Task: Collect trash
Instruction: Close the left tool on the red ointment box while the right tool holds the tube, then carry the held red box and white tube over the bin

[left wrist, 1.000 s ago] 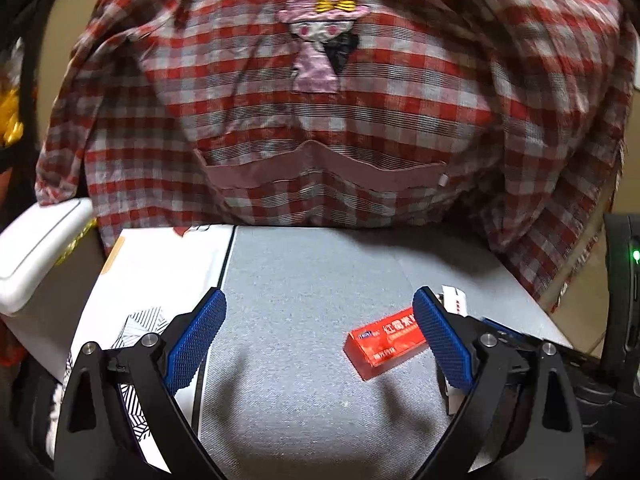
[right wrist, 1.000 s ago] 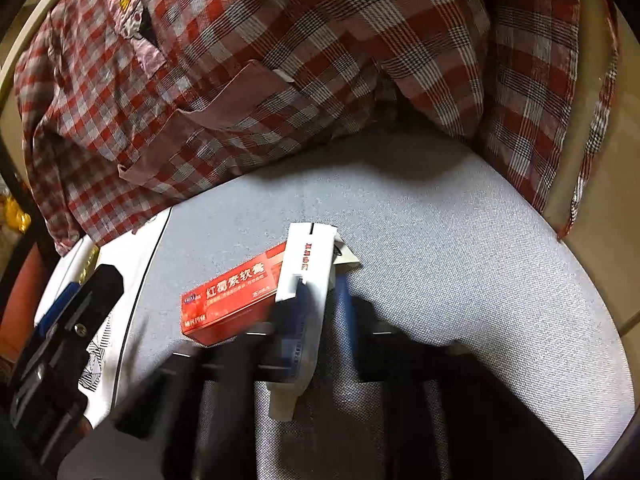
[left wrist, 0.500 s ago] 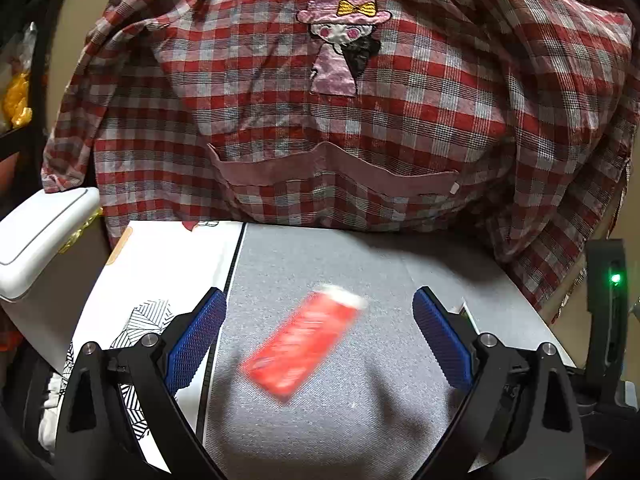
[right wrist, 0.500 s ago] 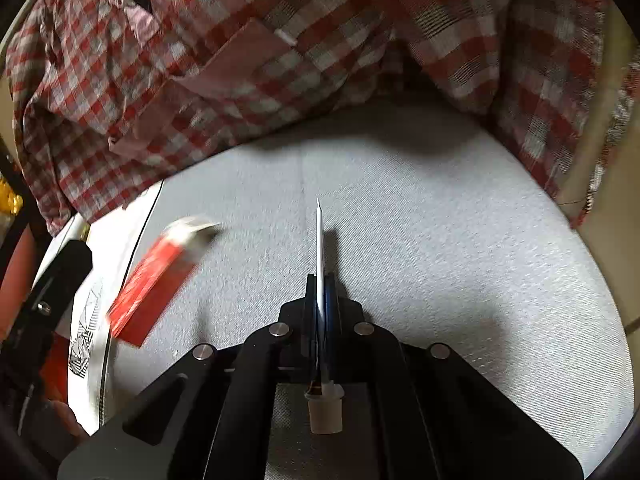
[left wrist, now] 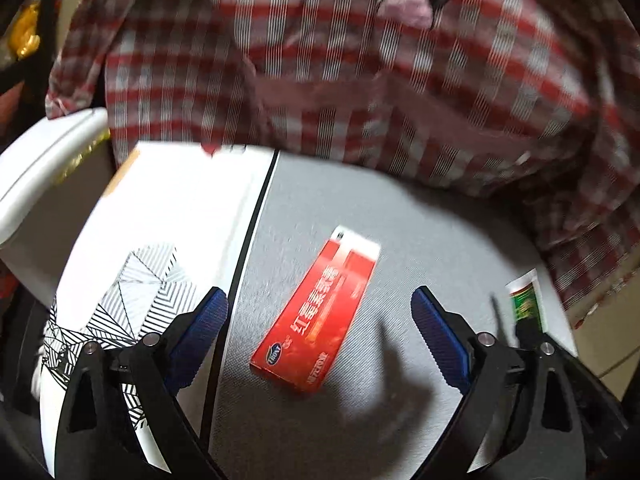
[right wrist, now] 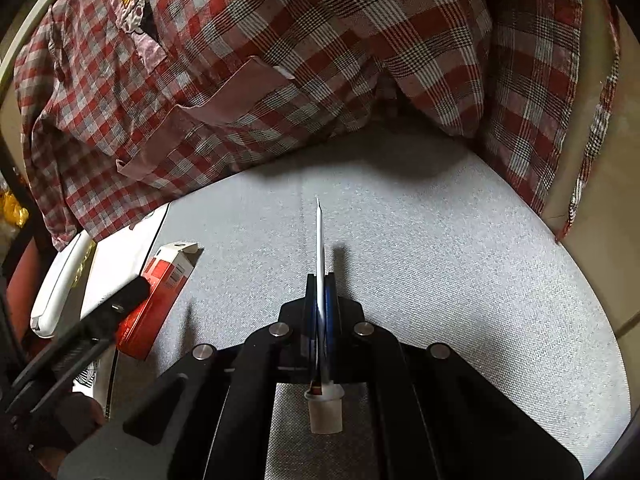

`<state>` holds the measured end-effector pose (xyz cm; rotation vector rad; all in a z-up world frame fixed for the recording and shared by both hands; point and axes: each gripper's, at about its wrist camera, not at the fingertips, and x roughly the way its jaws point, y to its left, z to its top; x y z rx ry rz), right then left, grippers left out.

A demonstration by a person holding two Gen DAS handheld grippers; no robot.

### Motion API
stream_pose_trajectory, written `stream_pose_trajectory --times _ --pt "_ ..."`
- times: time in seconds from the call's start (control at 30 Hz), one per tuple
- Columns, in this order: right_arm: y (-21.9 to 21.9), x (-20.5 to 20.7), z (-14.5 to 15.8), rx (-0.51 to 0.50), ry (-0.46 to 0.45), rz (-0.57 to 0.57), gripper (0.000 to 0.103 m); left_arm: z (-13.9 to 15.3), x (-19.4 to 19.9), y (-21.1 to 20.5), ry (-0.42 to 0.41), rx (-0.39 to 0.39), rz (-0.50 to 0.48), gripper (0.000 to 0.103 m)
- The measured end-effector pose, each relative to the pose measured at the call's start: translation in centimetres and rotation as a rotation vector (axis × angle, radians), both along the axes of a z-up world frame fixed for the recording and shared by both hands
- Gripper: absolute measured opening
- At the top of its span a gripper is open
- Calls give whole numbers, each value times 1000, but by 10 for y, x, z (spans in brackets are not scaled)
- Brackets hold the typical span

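A grey fabric seat is seen as the carrying surface. A red carton lies flat on it, its white end flap turned towards the back of the seat. Beside the carton, along the seat's left edge, a white box with a black line pattern is laid. A red, white and black checked shirt is draped over the seat's far edge.
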<state>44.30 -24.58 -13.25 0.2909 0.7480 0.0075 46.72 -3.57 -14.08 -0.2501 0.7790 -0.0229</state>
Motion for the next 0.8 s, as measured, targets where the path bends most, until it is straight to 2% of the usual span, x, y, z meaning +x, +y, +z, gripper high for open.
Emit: stream_pose_trajectory --times 0.07,0.13,0.23,0.5,0.67,0.8 --pt "-1 -1 0 10 -3 -2 4 -3 5 -2 37 8 -14 78" --pt "-1 -2 0 11 -8 0 4 -5 7 -3 53 10 -23 59" --pt "1 -4 1 7 -16 6 4 -3 10 -5 58 6 -51 37" --pt "6 -8 5 -2 -40 16 4 20 -15 -11 -123 20 -77 35" --pt "16 -17 16 -76 -72 41 4 37 -33 -10 -177 21 -82 35" --pt "19 -31 39 -78 -98 49 4 56 -52 -1 -203 31 -83 35"
